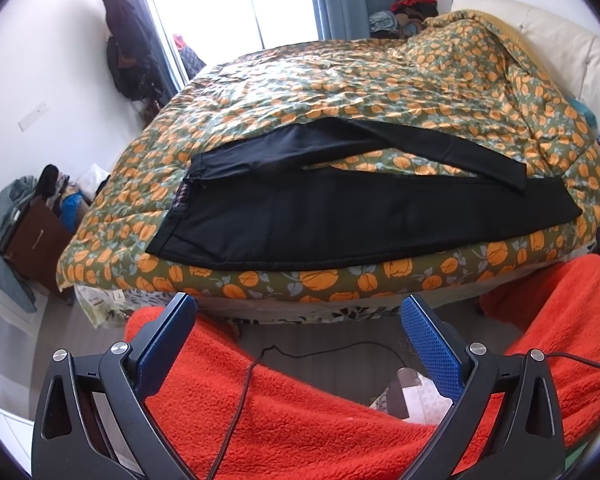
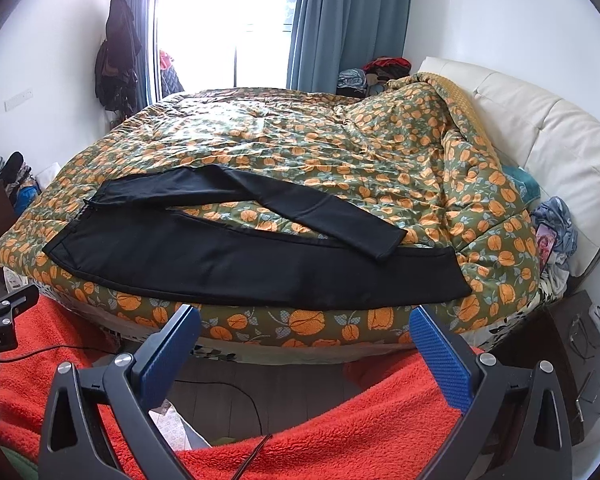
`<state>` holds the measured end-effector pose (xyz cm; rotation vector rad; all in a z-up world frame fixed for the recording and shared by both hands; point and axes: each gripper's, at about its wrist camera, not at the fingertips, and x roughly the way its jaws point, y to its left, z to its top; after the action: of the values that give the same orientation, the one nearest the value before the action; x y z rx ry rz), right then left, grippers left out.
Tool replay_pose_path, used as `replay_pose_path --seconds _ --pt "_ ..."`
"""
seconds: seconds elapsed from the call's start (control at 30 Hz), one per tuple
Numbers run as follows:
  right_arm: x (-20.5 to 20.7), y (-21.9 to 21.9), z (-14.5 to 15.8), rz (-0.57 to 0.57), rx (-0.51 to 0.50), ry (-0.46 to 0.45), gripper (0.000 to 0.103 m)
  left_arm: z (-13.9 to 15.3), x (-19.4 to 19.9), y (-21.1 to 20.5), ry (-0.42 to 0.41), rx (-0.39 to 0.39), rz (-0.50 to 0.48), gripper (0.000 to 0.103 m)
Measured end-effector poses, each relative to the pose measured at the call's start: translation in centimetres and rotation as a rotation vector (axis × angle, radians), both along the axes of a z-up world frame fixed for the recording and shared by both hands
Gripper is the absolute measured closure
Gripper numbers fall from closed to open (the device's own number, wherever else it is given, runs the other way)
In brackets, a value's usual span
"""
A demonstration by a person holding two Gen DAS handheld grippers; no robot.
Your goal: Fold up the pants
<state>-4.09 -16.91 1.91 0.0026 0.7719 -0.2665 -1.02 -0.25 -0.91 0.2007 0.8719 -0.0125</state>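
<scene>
Black pants (image 1: 340, 216) lie spread on the bed's near edge, waistband at the left, legs running right. The far leg (image 1: 440, 148) angles over and crosses the near leg's end. In the right wrist view the same pants (image 2: 228, 260) lie just beyond the fingers. My left gripper (image 1: 300, 312) is open and empty, held short of the bed edge above orange fleece. My right gripper (image 2: 306, 324) is also open and empty, its blue fingers (image 2: 440, 352) framing the quilt's front edge.
A green quilt with orange flowers (image 2: 300, 140) covers the bed. Orange fleece (image 1: 300, 420) fills the foreground, with a black cable (image 1: 240, 392) across it. A cream headboard (image 2: 540, 128) stands at right, a dark nightstand (image 2: 580, 360) beside it. Clutter (image 1: 32, 216) sits at left.
</scene>
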Motion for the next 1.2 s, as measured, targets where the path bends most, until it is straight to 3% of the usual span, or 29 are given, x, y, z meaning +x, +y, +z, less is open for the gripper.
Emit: replay_pose_path --seconds 0.47,0.77,0.9,1.13,1.2 --pt "-0.3 0.1 0.4 0.044 0.028 -0.030 0.000 -0.1 -0.1 0.7 0.006 -0.030 0.011 0.001" --pt "-0.9 0.2 0.2 0.129 0.120 -0.073 0.000 0.6 0.8 1.9 -0.019 -0.117 0.020 0.001" --pt "-1.3 -0.1 1.1 0.136 0.130 -0.138 0.000 1.5 1.3 1.3 -0.065 -0.110 -0.004 0.001" --pt "-2.3 -1.1 3.8 0.196 0.135 -0.369 0.000 4.2 3.8 -0.3 -0.170 -0.105 -0.082 0.001" --pt "-1.8 -0.8 3.6 0.229 0.112 -0.379 0.000 4.4 4.7 -1.0 -0.172 -0.122 -0.102 0.001"
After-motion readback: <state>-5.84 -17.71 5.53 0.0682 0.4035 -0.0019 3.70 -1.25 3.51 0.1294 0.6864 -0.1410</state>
